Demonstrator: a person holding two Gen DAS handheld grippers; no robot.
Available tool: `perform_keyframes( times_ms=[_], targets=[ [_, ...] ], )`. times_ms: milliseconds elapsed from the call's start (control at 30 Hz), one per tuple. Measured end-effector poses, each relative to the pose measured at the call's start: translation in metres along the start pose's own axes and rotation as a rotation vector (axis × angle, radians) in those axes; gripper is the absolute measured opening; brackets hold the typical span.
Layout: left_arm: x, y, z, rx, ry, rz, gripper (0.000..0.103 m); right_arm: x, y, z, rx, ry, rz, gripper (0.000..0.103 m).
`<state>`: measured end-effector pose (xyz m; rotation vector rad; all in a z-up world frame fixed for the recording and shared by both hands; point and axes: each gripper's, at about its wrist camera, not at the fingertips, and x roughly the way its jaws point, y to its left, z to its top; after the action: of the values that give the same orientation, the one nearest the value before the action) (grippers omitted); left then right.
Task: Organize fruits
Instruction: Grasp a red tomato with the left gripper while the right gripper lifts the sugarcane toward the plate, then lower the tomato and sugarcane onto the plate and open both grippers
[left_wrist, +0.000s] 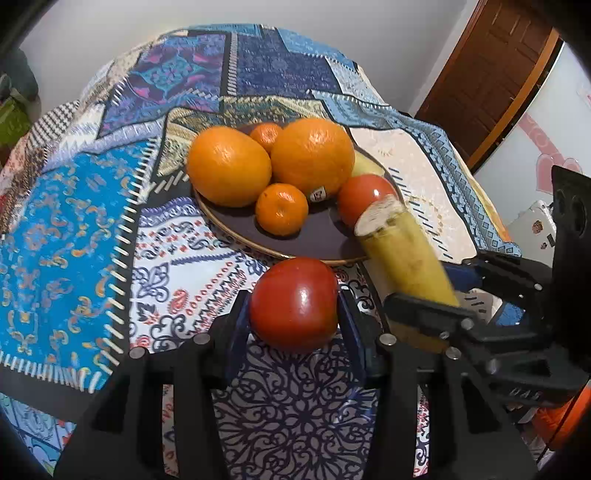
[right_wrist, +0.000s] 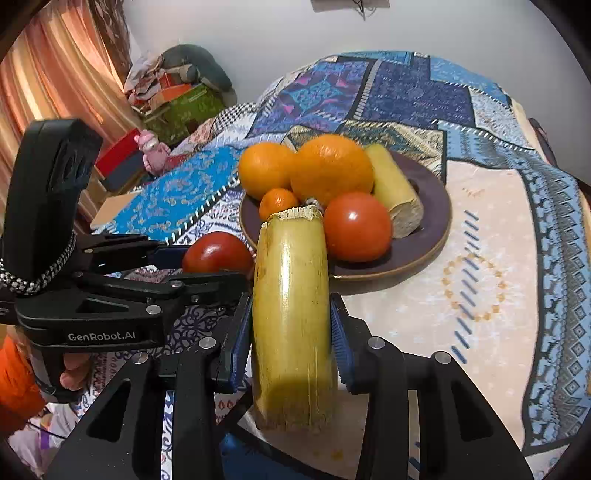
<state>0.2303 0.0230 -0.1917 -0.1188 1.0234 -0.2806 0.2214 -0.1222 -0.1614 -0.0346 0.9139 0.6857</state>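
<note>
We are gripping a red tomato (left_wrist: 294, 303) in the left gripper (left_wrist: 294, 314), its blue pads pressing on either side of the fruit, just short of the plate's (left_wrist: 295, 243) near rim and over the patterned cloth (left_wrist: 74, 221). In the right gripper (right_wrist: 291, 332) we are clamping a yellow-green cane piece (right_wrist: 291, 314), jaws closed on its flanks about midway along, its cut end pointing toward the plate (right_wrist: 432, 206). On the plate two big oranges (left_wrist: 229, 166) (left_wrist: 312, 155) are sitting side by side, with a small tangerine (left_wrist: 282, 209) in front of them, touching both, and a second tomato (left_wrist: 364, 201) to the right. The left view is showing another tangerine (left_wrist: 266, 136) behind the oranges, which the right view is hiding; it is also catching the right gripper (left_wrist: 424, 310) from the side with the cane (left_wrist: 402, 251) tilting toward the plate. The right view is giving us a second cane piece (right_wrist: 395, 192) lying along the plate's right side, of which the left view is showing only a sliver; it is also showing the left gripper (right_wrist: 207, 266) with its tomato (right_wrist: 218, 253), and a curtain (right_wrist: 55, 74) at the left.
</note>
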Motion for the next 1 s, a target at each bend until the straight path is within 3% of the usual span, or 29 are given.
perform_keyframes(
  times_ms=[467, 767, 1000],
  targets=[
    [-0.035, 0.001, 0.048, -0.009, -0.141, 0.027, 0.046, -0.027, -0.031, 0.033, 0.043, -0.122, -0.07, 0.036],
    [-0.012, 0.005, 0.088, -0.008, -0.143, 0.078, 0.046, -0.019, -0.049, 0.061, 0.074, -0.155, -0.105, 0.036],
    [0.005, 0.012, 0.095, -0.033, -0.116, 0.076, 0.046, 0.002, -0.054, 0.077, 0.105, -0.132, -0.088, 0.036]
  ],
)
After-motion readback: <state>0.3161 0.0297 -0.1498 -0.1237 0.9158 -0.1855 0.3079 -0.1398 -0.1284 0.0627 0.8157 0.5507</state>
